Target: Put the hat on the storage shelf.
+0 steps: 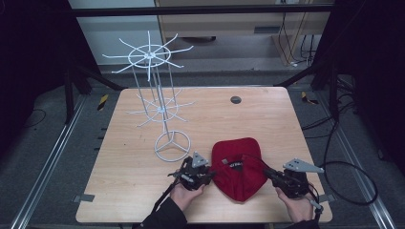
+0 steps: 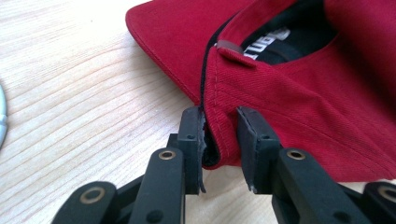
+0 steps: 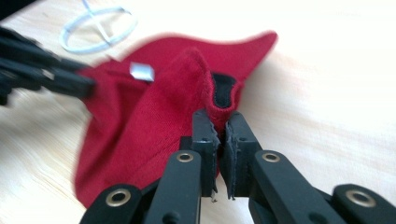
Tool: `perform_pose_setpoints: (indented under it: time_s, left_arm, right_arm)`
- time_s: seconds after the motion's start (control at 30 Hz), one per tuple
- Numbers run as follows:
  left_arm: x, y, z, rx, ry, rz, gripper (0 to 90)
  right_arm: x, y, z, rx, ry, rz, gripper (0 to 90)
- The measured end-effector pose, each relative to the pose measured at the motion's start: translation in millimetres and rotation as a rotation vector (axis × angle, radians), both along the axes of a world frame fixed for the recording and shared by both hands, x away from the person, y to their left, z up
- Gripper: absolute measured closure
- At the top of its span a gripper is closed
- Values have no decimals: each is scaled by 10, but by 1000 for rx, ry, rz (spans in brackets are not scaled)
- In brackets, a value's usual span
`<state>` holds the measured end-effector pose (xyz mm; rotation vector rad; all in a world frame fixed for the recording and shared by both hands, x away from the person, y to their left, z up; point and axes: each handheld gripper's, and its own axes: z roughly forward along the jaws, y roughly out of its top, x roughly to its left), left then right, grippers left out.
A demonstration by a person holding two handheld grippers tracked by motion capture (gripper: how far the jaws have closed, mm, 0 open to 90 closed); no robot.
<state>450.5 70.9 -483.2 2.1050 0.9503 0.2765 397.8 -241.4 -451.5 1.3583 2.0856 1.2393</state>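
The right gripper (image 3: 220, 122) has its jaws pressed together on a fold of the red cap (image 1: 239, 167) — the cloth rim is bunched and pinched between the two black pads, with a dark bit of the lining showing just above them. The left gripper (image 2: 219, 122) has the cap's rim between its jaws too: one pad lies against the dark inner band, while the other stands just beside the red outer cloth, so I cannot tell whether it presses. In the high view the left gripper (image 1: 210, 174) sits at the cap's left side and the right gripper (image 1: 265, 171) at its right, each held by a hand (image 1: 184, 194) coming in from the near edge of the table (image 1: 267, 114). The cap lies upside down on the wood, towards the near edge and a little right of the middle, its opening up and a label visible inside. A white wire rack (image 1: 160, 112) stands well apart from it on the table's left half — its round base (image 1: 172, 146) lies nearest the cap. A small dark disc (image 1: 235, 99) is set in the wood near the far edge.
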Motion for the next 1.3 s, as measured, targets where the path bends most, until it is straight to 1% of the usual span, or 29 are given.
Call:
perform_pose_setpoints:
  time_s: [0.03,0.07,0.17,0.23,0.27,0.3,0.33,0.4,0.43,0.5,0.53,0.63,0.67,0.73,0.77,0.8,0.87,0.9,0.97,1.03,1.07,1.1,1.13,1.2,1.23,1.27,1.3]
  left_arm:
    - [13,5,-3,4,5,-3,715]
    - [34,4,-14,-4,12,-2,714]
    - [76,-10,-54,-48,30,11,704]
    - [108,-15,-79,-67,34,14,697]
    - [129,-14,-90,-81,43,17,694]
    - [145,-4,-94,-79,43,14,688]
    - [165,3,-105,-90,48,9,680]
    - [172,6,-111,-95,47,8,653]
    - [185,25,-112,-96,49,-2,624]
    - [184,48,-96,-107,50,-4,571]
    - [178,62,-78,-116,51,-1,545]
    - [148,106,-15,-113,50,-6,493]
    - [138,118,5,-107,43,-11,478]
    - [100,136,56,-115,31,-12,454]
    - [79,157,92,-107,21,-21,434]
    - [79,157,92,-107,21,-21,420]
    - [33,181,155,-122,1,-30,407]
    - [-3,185,203,-138,-15,-29,394]
    - [-44,177,272,-157,-23,-38,381]
    - [-87,140,337,-178,-26,-53,367]
    - [-87,140,337,-178,-26,-53,361]
    - [-122,76,393,-192,-39,-71,352]
    - [-138,35,416,-202,-40,-81,345]
    - [-163,-55,454,-200,-49,-105,329]
    - [-171,-92,463,-200,-52,-110,318]
    - [-171,-92,463,-200,-52,-110,313]
    - [-182,-161,476,-198,-53,-123,300]
  right_arm:
    - [1,29,55,4,-26,10,848]
    - [3,47,87,6,-43,18,848]
    - [16,134,214,17,-86,41,849]
    - [42,186,276,16,-105,56,849]
    - [52,208,297,19,-107,61,849]
    - [73,245,324,21,-111,70,849]
    - [87,278,339,19,-114,76,849]
    - [103,335,356,6,-120,83,850]
    - [107,355,361,-4,-126,80,851]
    - [100,358,373,-4,-131,79,852]
    - [96,355,376,-6,-133,75,852]
    - [87,340,378,-8,-133,64,853]
    - [87,336,374,-7,-134,61,853]
    - [88,337,371,-4,-135,56,853]
    - [89,336,369,-8,-134,54,853]
    - [89,336,369,-8,-134,54,853]
    - [89,349,365,-8,-133,50,853]
    - [87,359,367,-5,-133,50,854]
    - [86,370,370,-8,-137,47,854]
    - [86,381,373,-7,-139,47,854]
    - [86,386,373,-9,-140,48,854]
    - [86,393,375,-9,-141,50,854]
    - [84,400,378,-6,-138,49,854]
    - [87,406,381,-15,-144,52,854]
    - [87,409,383,-16,-144,53,854]
    - [87,409,383,-16,-144,53,854]
    - [89,409,383,-17,-146,55,853]
